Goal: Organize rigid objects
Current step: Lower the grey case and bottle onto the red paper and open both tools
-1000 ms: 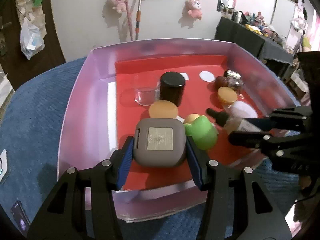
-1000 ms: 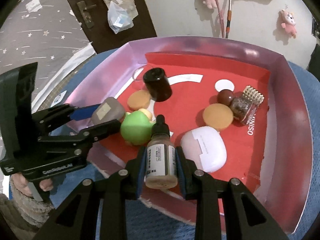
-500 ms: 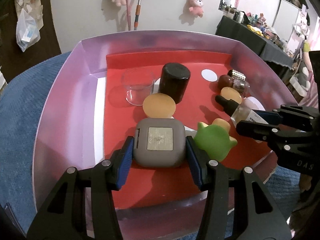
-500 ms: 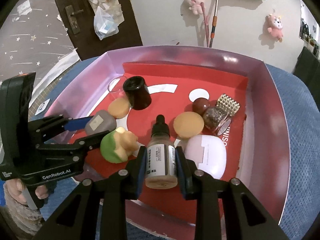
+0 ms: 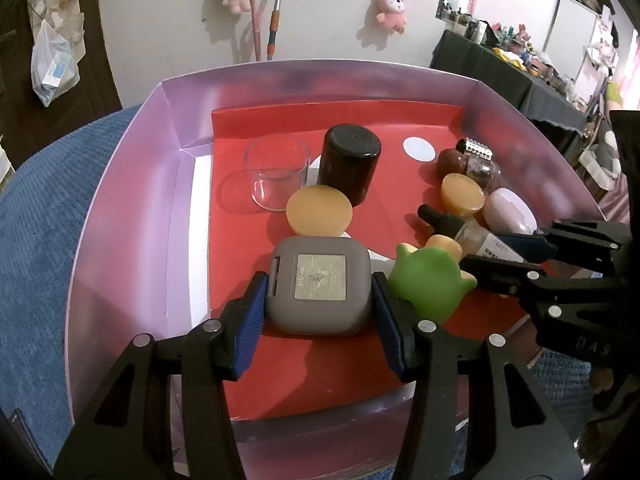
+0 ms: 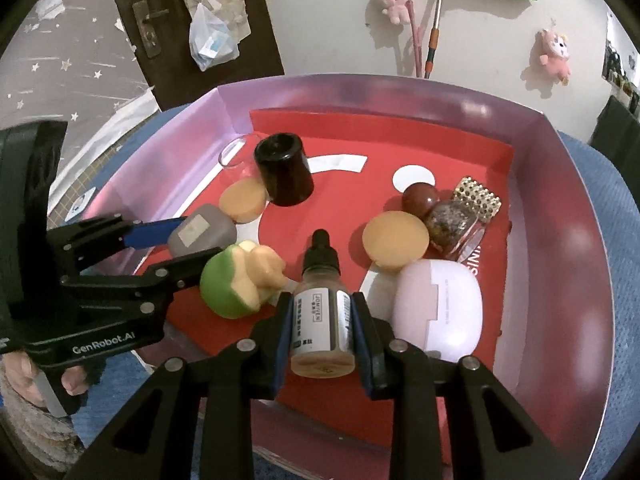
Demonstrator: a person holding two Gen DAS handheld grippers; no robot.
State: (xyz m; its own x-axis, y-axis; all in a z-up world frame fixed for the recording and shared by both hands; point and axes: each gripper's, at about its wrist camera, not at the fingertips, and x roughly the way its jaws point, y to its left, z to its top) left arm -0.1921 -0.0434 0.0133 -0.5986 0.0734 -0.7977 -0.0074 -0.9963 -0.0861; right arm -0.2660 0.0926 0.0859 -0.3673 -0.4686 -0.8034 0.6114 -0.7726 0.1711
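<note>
1. My left gripper (image 5: 318, 300) is clamped on the grey square case (image 5: 318, 286), low in the middle of the left wrist view. The pads hold only its rounded sides. If I tilt it while setting it down, I think it could squirm out and drop onto the red liner (image 5: 248, 240).

2. Just right of that case sits the green toy (image 5: 426, 280), touching or nearly touching my right-hand pad. I judge that any sideways swing of the left gripper would knock it and send it rolling toward the dropper bottle.

3. My right gripper (image 6: 322, 320) is clenched on the dropper bottle (image 6: 322, 304), at bottom centre of the right wrist view, with its black cap pointing away from me. The glass is smooth and the label slick, so a loosened squeeze may let it slide.

4. The two grippers stand close, the toy between them. Moving both at once risks a collision.

5. Further out, the pink oval case (image 6: 438, 312) and an orange disc (image 6: 394, 240) crowd the bottle's right side, and the clear glass cup (image 5: 276, 174) and black cylinder (image 5: 350, 160) stand in the upper middle of the left view. A careless placement could topple the cup against the purple tray wall (image 5: 132, 208).
</note>
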